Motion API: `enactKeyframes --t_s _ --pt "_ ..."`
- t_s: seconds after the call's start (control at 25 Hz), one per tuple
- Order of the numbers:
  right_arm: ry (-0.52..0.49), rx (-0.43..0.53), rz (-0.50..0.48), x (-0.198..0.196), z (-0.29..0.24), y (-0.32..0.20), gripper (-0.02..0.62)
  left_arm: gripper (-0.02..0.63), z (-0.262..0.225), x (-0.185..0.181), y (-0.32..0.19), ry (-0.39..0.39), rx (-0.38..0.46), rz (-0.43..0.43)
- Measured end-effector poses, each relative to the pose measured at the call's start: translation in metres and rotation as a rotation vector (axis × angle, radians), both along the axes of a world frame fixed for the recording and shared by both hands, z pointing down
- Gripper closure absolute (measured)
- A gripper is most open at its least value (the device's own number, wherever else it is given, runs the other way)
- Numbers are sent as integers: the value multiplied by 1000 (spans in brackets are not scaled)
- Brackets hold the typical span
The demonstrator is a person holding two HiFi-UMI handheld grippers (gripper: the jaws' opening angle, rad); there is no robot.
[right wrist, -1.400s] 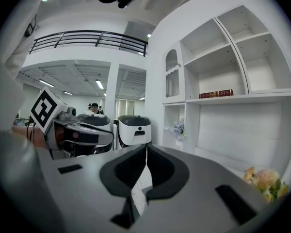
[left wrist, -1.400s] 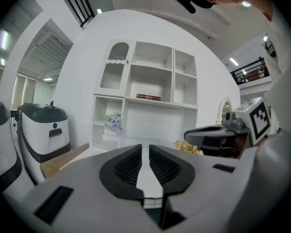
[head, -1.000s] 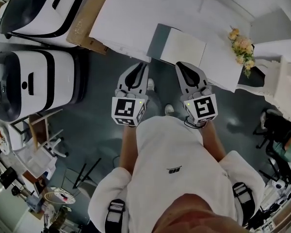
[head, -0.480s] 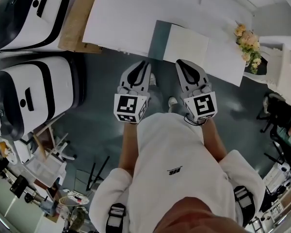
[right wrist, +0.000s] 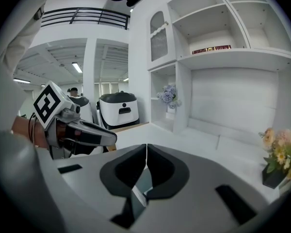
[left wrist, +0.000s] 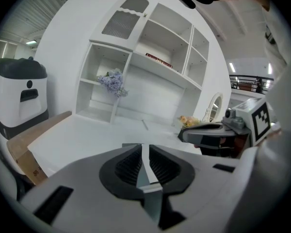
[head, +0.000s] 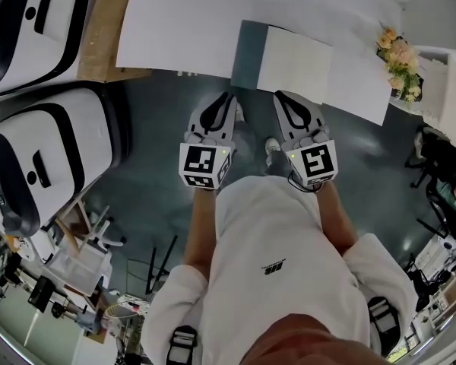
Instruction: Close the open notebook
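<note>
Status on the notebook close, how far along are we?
Done: nothing yet; the notebook lies open on the white table. In hand: nothing; the left tool and right tool are shut, empty, hovering just short of the table's near edge. Left: the whole job, probably reach in, catch one side and fold it over.

A big indoor lab or test hall — grey floor (head: 159,204), bulky white-and-black machines (head: 45,150) off the white table's (head: 182,21) left edge, equipment carts (head: 68,265), a mock-home shelf unit (left wrist: 155,47) with flowers (left wrist: 111,81) — and a railed mezzanine (right wrist: 82,16).
</note>
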State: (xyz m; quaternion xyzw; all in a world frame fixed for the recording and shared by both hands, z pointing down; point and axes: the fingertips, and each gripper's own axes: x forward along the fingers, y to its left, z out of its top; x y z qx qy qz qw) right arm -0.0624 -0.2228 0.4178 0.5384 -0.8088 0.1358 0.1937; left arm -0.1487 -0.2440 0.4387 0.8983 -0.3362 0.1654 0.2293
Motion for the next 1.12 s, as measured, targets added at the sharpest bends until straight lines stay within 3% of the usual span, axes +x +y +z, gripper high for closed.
enactKeyframes --t_s 1.12 --pt "-34 -126 61 -11 108 -4 597 606 137 9 -12 -5 -178 63"
